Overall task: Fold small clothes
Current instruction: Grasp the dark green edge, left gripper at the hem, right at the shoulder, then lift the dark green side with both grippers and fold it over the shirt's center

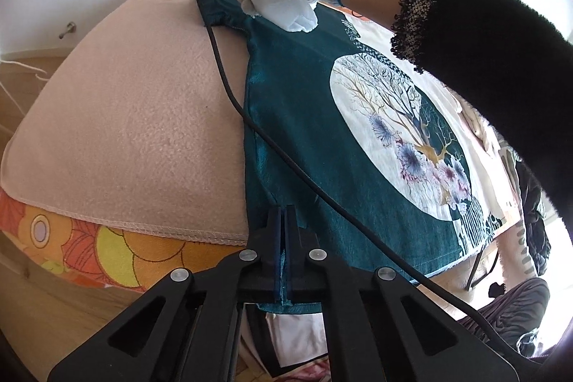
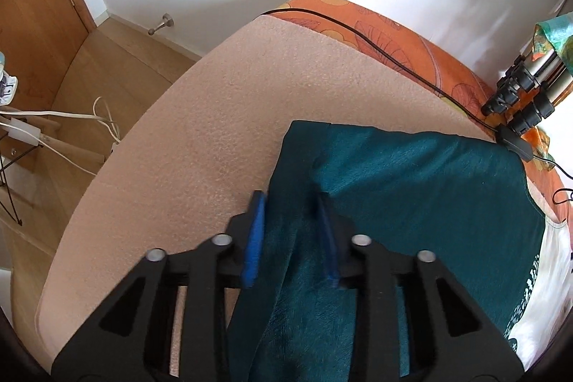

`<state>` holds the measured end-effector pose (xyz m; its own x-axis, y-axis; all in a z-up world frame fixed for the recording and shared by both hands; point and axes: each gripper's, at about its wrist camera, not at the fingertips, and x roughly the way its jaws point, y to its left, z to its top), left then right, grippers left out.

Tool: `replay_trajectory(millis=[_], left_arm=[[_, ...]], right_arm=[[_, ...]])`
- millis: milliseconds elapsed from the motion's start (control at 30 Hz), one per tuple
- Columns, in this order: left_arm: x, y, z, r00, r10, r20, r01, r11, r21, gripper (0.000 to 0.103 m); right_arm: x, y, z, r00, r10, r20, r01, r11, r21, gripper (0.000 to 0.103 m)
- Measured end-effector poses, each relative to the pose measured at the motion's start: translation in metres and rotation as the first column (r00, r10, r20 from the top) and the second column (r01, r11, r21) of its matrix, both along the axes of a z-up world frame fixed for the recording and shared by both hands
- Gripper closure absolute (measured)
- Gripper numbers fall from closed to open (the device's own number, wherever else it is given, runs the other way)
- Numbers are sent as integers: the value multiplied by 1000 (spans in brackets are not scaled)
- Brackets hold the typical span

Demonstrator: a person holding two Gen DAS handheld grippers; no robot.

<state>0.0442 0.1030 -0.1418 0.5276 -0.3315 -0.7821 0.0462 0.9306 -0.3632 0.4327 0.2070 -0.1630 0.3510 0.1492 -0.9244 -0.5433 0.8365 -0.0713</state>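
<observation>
Left gripper (image 1: 284,231) clamps teal shirt (image 1: 304,117) hem; right gripper (image 2: 292,238) straddles a sleeve, parted (bare pink blanket (image 1: 136,117) beside).

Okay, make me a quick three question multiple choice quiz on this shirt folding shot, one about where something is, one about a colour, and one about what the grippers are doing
1. Where does the teal shirt lie?
A. on the pink blanket
B. on the wooden floor
C. on a chair

2. What colour are the pads of the right gripper?
A. red
B. blue
C. white

3. How does the left gripper stand?
A. wide open above the shirt
B. shut on the shirt's hem
C. holding a cable

Answers:
1 A: the shirt is spread on the pink blanket.
2 B: blue pads show either side of the sleeve.
3 B: its fingers are pressed together with teal cloth between them.
</observation>
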Motion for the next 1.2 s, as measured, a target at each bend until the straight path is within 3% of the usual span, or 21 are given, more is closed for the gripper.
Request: replay_trajectory(millis=[133, 367, 767, 933, 1200], left_arm=[[0, -6, 8, 1000, -14, 27, 14, 1000, 10, 103], [-2, -16, 20, 997, -29, 66, 28, 999, 17, 103], [-2, -80, 41, 974, -180, 138, 176, 983, 45, 103], [4, -115, 38, 960, -257, 112, 254, 966, 36, 103], [6, -154, 27, 936, -343, 85, 337, 939, 72, 103]], right_arm=[[10, -9, 7, 1000, -25, -5, 26, 999, 30, 99], [17, -47, 51, 997, -58, 54, 53, 994, 93, 100], [14, -151, 104, 979, -153, 135, 139, 984, 112, 100], [18, -211, 102, 965, -224, 135, 209, 971, 120, 100], [22, -277, 68, 947, -306, 99, 296, 949, 110, 100]])
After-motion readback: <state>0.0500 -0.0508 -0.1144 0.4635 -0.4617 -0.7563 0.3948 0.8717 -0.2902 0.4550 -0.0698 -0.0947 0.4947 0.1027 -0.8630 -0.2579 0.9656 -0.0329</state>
